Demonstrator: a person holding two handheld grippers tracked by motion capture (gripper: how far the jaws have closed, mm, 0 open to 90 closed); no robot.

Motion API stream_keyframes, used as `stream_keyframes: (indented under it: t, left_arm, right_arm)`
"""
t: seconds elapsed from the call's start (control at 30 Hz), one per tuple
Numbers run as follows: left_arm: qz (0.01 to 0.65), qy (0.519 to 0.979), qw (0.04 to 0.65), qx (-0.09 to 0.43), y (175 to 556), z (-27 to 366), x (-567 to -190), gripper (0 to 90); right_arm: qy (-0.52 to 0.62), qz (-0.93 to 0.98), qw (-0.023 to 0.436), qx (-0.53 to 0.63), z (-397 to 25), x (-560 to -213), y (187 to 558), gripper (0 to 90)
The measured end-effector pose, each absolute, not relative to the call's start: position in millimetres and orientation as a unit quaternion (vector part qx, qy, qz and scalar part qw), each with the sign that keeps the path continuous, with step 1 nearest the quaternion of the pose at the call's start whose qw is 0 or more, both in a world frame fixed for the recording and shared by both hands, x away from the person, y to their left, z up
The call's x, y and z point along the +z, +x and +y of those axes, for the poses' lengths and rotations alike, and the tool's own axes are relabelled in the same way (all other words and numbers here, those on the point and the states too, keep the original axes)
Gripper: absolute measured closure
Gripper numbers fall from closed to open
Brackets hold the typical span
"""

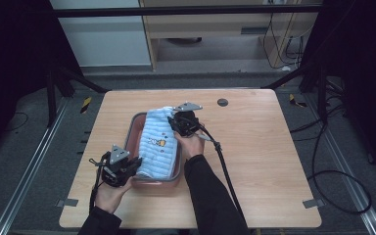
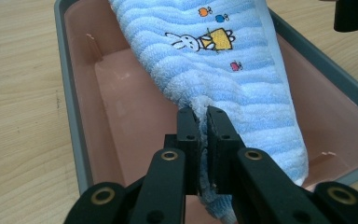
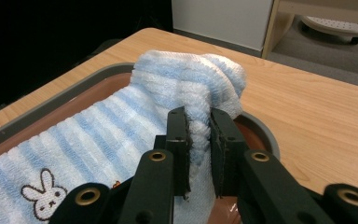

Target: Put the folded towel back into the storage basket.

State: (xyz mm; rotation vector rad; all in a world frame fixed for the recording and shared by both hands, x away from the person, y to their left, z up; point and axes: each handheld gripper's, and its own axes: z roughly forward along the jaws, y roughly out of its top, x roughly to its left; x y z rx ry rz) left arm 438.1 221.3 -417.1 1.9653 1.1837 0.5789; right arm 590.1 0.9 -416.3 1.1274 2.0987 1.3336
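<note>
A: What does the left gripper (image 2: 203, 119) have?
B: Its jaws are pinched nearly together on the near edge of the blue striped towel (image 2: 223, 70), which stretches ahead of it over the pink tray (image 2: 121, 107).
A: And the right gripper (image 3: 198, 126)?
B: Clamped on a bunched fold at the towel's far end, the tray's grey rim just beyond its tips.
A: Is the towel touching the tray floor?
B: Hard to tell; it seems lifted between the two grippers. The tray sits on the wooden table (image 1: 264, 147).
</note>
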Motion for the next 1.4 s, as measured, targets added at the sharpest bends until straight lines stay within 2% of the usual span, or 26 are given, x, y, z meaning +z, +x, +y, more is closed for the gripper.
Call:
stream_keyframes:
  t: [0.53, 1.0, 1.13, 1.17, 1.23, 1.27, 1.4]
  left_arm:
    - [0.471, 0.772, 0.364, 0.221, 439.6, 221.9, -425.3, 84.7]
    - [0.481, 0.775, 0.351, 0.212, 442.7, 221.4, -432.2, 82.6]
    - [0.488, 0.773, 0.346, 0.211, 443.9, 222.3, -433.5, 78.5]
    - [0.49, 0.772, 0.345, 0.211, 443.9, 222.6, -433.3, 74.6]
    - [0.491, 0.769, 0.349, 0.214, 443.3, 223.9, -431.6, 73.7]
    - [0.491, 0.768, 0.35, 0.215, 442.9, 224.5, -430.0, 70.4]
    - [0.49, 0.761, 0.361, 0.224, 440.2, 227.2, -422.8, 65.9]
  right_arm:
    - [0.412, 0.763, 0.193, 0.459, 5.3, -434.2, 594.5, 79.2]
    - [0.404, 0.783, 0.205, 0.426, 11.3, -446.5, 598.3, 75.9]
    - [0.399, 0.787, 0.21, 0.421, 12.3, -447.2, 598.6, 70.5]
    - [0.398, 0.787, 0.217, 0.418, 12.0, -446.1, 598.3, 63.2]
    - [0.4, 0.786, 0.218, 0.418, 11.4, -445.5, 598.3, 61.1]
    - [0.401, 0.782, 0.222, 0.421, 8.9, -442.7, 598.0, 56.8]
    - [0.405, 0.774, 0.225, 0.432, 5.1, -436.9, 596.3, 52.7]
